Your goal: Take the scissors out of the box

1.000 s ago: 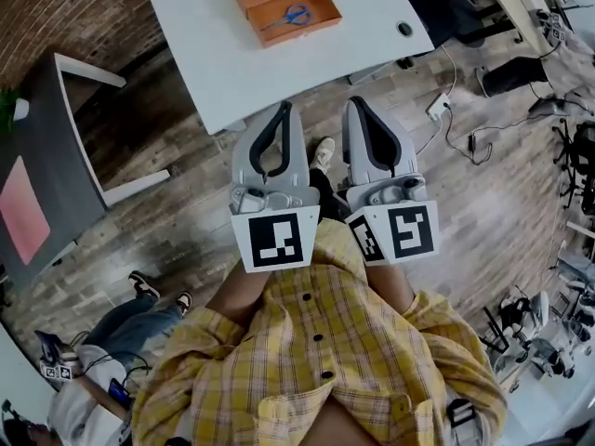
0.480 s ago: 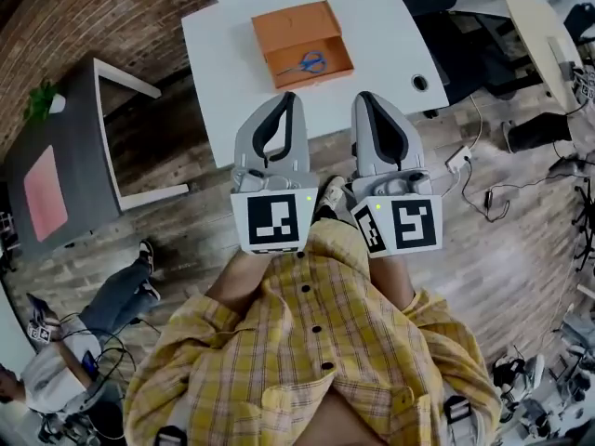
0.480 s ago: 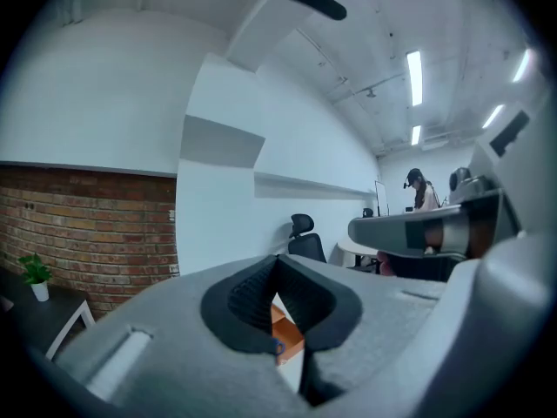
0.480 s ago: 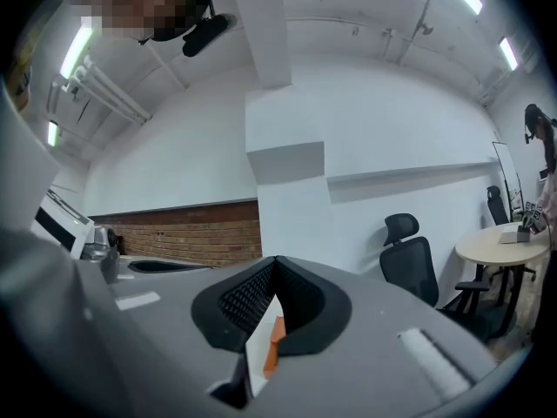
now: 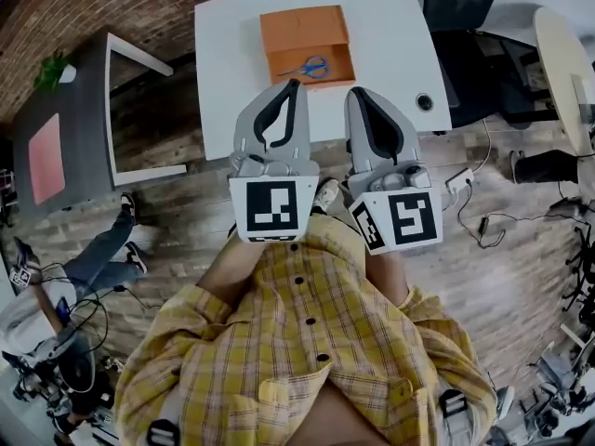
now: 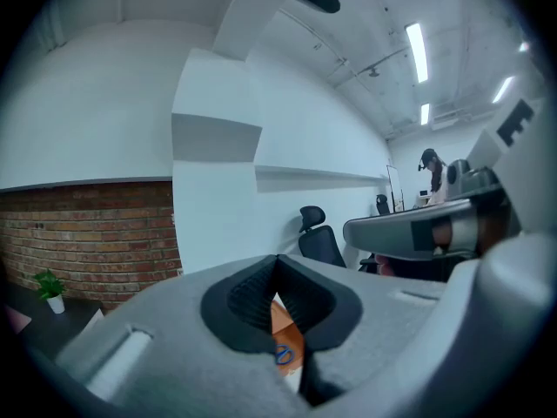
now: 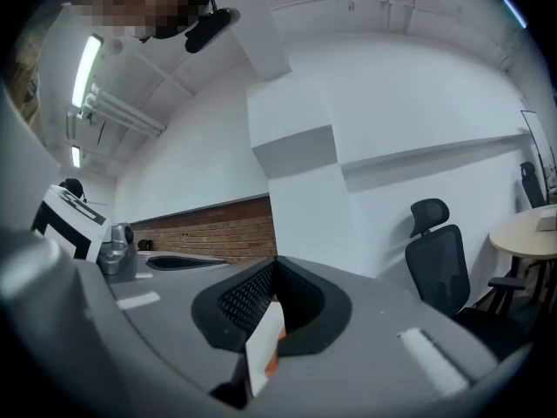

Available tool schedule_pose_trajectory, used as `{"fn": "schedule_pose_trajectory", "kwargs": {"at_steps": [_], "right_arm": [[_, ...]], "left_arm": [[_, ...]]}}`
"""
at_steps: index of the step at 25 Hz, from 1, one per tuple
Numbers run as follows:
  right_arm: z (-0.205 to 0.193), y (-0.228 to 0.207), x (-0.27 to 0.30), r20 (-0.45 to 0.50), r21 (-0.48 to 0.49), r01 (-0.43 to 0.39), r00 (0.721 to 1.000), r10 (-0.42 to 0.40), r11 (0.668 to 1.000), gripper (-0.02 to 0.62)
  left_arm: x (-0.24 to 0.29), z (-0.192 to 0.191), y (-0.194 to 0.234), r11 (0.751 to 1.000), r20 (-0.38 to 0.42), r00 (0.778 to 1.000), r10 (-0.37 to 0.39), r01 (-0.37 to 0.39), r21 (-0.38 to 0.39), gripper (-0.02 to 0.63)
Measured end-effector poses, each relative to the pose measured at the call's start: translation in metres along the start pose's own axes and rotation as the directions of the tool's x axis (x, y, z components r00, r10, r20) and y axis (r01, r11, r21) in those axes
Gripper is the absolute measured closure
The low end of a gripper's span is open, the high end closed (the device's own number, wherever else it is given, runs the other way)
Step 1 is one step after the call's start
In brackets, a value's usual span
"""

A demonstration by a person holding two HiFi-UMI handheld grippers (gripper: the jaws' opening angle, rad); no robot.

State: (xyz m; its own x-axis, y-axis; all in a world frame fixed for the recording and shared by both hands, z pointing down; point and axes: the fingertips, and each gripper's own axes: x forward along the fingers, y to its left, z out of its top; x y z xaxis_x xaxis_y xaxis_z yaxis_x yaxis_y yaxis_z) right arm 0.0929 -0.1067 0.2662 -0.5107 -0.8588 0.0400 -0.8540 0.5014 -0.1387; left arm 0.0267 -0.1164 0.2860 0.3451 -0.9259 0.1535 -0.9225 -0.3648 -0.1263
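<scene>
An orange box [image 5: 303,29] lies open on the white table [image 5: 232,54], with blue-handled scissors [image 5: 308,66] in its near tray. My left gripper [image 5: 294,84] is shut and empty, its tips at the table's near edge just short of the box. My right gripper [image 5: 357,92] is beside it, also shut with nothing in it. In the left gripper view the jaws [image 6: 277,258] meet at the tip, and the box [image 6: 285,327] and a blue scissors handle [image 6: 284,355] show through the gap below. In the right gripper view the jaws [image 7: 277,259] meet as well, with a strip of the table [image 7: 264,347] under them.
A grey side table [image 5: 70,128] with a pink sheet [image 5: 46,156] and a small plant [image 5: 54,68] stands left. A black office chair [image 5: 465,3] and a round table [image 5: 561,63] are at the upper right. A person [image 5: 65,282] sits on the floor left; cables [image 5: 474,207] lie right.
Both grippers have moved forward together toward the white table. The table and box now sit closer and more centred in the head view. Both jaws stay shut.
</scene>
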Motion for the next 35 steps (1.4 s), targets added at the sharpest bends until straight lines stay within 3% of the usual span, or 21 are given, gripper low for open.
{"fn": "schedule_pose_trajectory", "kwargs": {"at_steps": [8,22,26,35], "right_arm": [[-0.016,-0.023,0.028,-0.037,0.029,0.019,0.999,-0.018,0.999,0.592],[-0.014,-0.030,0.073,-0.068,-0.045,0.092,0.993,-0.095,0.995,0.592],[-0.025,-0.033,0.090,-0.119,-0.114,0.100,0.986,-0.114,0.988,0.592],[-0.083,-0.055,0.131,-0.269,-0.166,0.079,0.955,-0.122,0.983,0.589]], "left_arm": [[0.020,-0.020,0.014,0.999,-0.086,0.996,0.038,-0.036,0.030,0.609],[0.070,-0.017,0.038,0.998,-0.059,0.997,-0.058,0.059,0.013,0.609],[0.081,-0.018,0.048,0.997,-0.048,0.996,-0.076,0.075,-0.014,0.609],[0.093,-0.034,0.071,0.997,-0.063,0.996,-0.063,0.060,-0.043,0.609]]}}
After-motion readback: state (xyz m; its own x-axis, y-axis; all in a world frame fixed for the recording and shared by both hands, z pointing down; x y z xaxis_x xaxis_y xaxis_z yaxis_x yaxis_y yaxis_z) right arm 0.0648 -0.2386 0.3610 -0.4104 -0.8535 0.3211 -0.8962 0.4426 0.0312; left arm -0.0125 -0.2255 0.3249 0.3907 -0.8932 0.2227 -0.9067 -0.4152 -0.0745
